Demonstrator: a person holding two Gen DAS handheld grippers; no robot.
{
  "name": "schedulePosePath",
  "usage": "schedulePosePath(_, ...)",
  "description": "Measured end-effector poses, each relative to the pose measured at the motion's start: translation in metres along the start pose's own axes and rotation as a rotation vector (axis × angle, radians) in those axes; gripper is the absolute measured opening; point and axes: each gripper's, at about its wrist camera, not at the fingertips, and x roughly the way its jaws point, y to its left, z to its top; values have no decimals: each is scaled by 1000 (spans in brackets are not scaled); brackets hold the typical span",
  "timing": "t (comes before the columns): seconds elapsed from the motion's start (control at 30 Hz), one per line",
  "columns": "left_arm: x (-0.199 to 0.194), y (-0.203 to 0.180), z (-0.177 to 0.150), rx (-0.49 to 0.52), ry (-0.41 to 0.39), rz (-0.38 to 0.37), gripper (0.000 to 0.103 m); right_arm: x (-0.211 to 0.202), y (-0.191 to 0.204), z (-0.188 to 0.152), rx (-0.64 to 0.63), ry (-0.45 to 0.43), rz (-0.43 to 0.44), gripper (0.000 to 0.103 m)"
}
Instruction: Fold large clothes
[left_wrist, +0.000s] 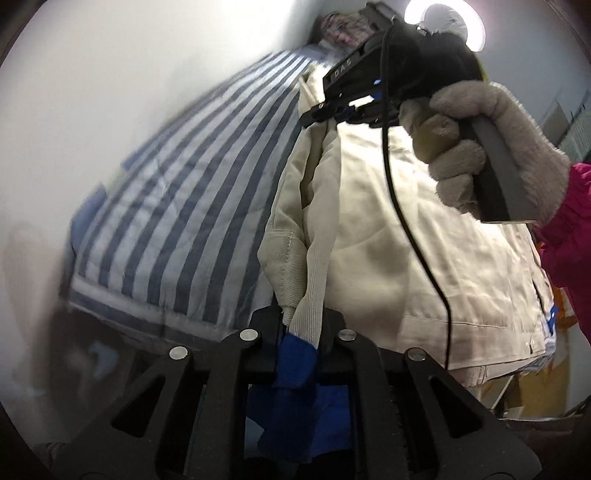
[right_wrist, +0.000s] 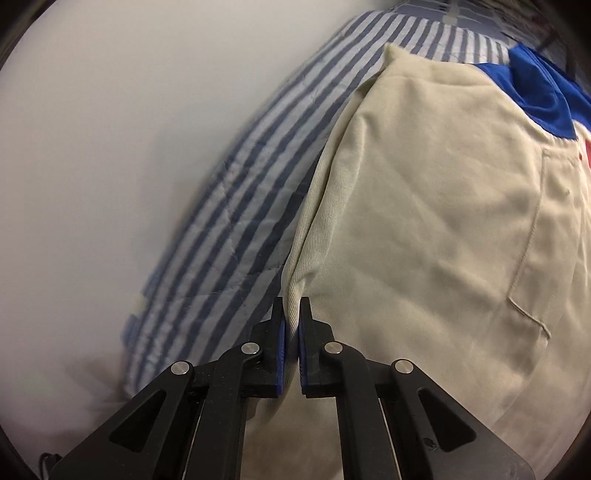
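The left tongs (left_wrist: 301, 334) are closed on the blue-tipped cuff (left_wrist: 295, 363) of the cream jacket (left_wrist: 388, 236). The jacket lies ahead of them on the striped bed (left_wrist: 177, 206). The right tongs (right_wrist: 291, 332) are closed on the jacket's left edge; the garment spreads to their right.

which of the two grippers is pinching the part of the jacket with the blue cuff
The left hand-held gripper: its jaws clamp the cream cotton jacket's sleeve end with the blue knit cuff. The right hand-held gripper pinches plain cream fabric.
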Motion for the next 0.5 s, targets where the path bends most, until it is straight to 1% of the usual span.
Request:
schedulePosePath(0.13, -19, -34, 3, 113, -54, 17, 8, -36, -30, -15, 50, -82, 112, 4)
schedulePosePath(0.17, -24, -45, 3, 148, -64, 16, 8, -48, -42, -21, 80, -109, 153, 4)
schedulePosePath(0.3, -32, -87, 6, 273, -76, 6, 8, -90, -88, -44, 155, -196, 247, 4)
schedulePosePath(0.4, -33, -121, 3, 366, -72, -13, 8, -116, -126, -66, 219, -246, 277, 4)
schedulePosePath(0.43, -31, -133, 1, 394, -64, -24, 8, -116, -130, -69, 237, -257, 282, 4)
schedulePosePath(0.5, -27, -151, -3, 439, -49, -41, 8, -127, -155, -86, 289, -286, 300, 4)
